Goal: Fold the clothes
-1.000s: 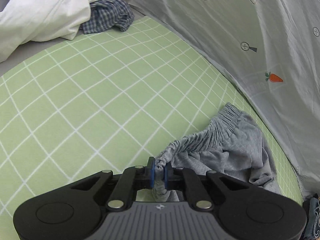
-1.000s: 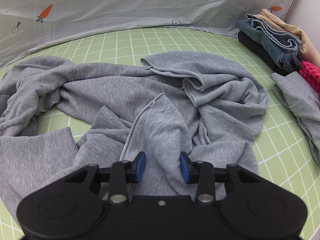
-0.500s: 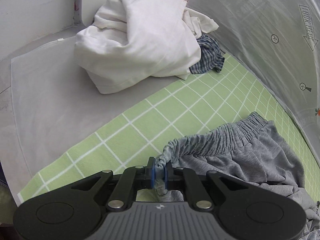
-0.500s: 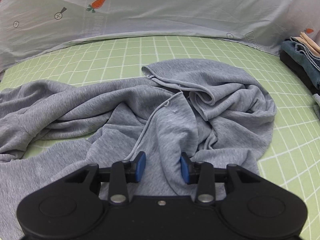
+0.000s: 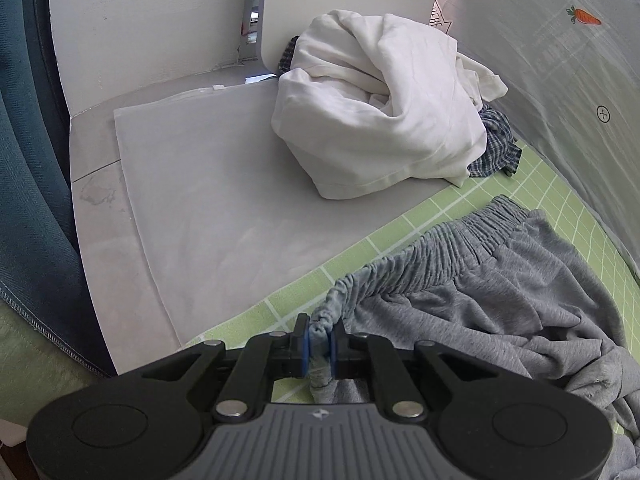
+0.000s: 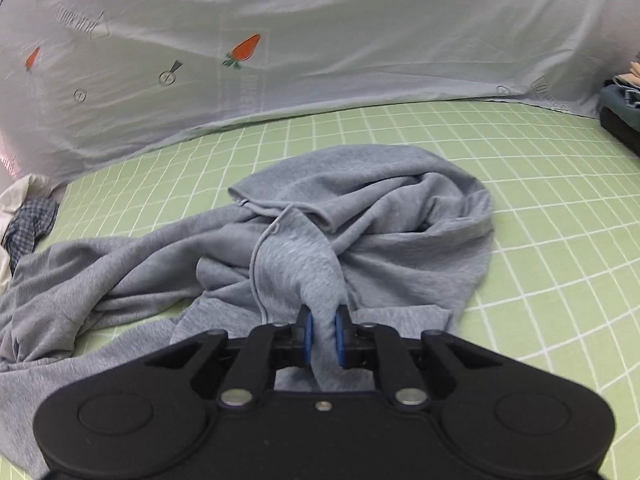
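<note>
The left gripper (image 5: 319, 334) has its blue pads pinched on the gathered elastic waistband (image 5: 424, 258) of the grey sweatpants (image 6: 340, 236), at the waistband's near end; the right gripper (image 6: 323, 338) has its pads closed on a fold of the same grey cloth, which rises in a taut ridge from the heap into the jaws; so both tongs are clamped on the garment, and neither is free. The sweatpants lie rumpled and twisted on the green grid mat (image 6: 540, 184), the waistband close to the mat's left edge, the rest bunched toward its middle, one leg trailing along the near edge; nothing about them is flat or squared. By my judgement the step in hand is spreading the garment out with two grips, one at the waist and one in the body; the next move calls for drawing the two holds apart and lifting enough to let the twist fall out, then laying the cloth flat on the mat; the risk is that the right hold has more than one layer, so the tangle may travel with it. No container shows in either view; beyond the mat's left edge a white bundle (image 5: 384, 108) sits over a blue checked cloth (image 5: 494, 148) on a grey sheet (image 5: 224, 200), and at the far right corner stacked dark clothes (image 6: 622, 116) are partly cut off; a carrot-print curtain (image 6: 320, 52) backs the mat.
</note>
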`<action>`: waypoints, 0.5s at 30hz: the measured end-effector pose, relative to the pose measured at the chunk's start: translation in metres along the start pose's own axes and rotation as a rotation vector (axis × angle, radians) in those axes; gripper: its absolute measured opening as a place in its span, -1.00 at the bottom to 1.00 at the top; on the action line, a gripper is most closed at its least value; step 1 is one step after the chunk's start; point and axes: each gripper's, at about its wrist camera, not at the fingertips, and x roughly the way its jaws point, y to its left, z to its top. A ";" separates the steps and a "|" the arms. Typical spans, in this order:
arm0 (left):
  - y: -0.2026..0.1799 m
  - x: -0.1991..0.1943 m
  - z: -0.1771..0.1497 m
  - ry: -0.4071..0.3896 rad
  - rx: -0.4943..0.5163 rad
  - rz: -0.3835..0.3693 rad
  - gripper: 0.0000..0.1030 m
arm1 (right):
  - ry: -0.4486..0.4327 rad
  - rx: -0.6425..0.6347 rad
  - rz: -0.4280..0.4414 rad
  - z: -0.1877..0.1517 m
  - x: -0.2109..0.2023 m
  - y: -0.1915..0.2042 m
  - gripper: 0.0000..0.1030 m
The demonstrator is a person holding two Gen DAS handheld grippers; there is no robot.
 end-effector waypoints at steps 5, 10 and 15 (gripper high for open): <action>-0.007 -0.003 -0.008 -0.014 0.023 0.007 -0.78 | -0.051 0.145 -0.070 0.012 -0.026 -0.058 -0.77; -0.021 -0.006 -0.020 -0.020 0.037 0.011 -0.77 | 0.010 0.218 -0.085 0.009 -0.027 -0.100 -0.76; -0.031 -0.014 -0.026 -0.011 0.017 0.033 -0.71 | 0.069 0.176 -0.078 0.002 -0.025 -0.107 -0.59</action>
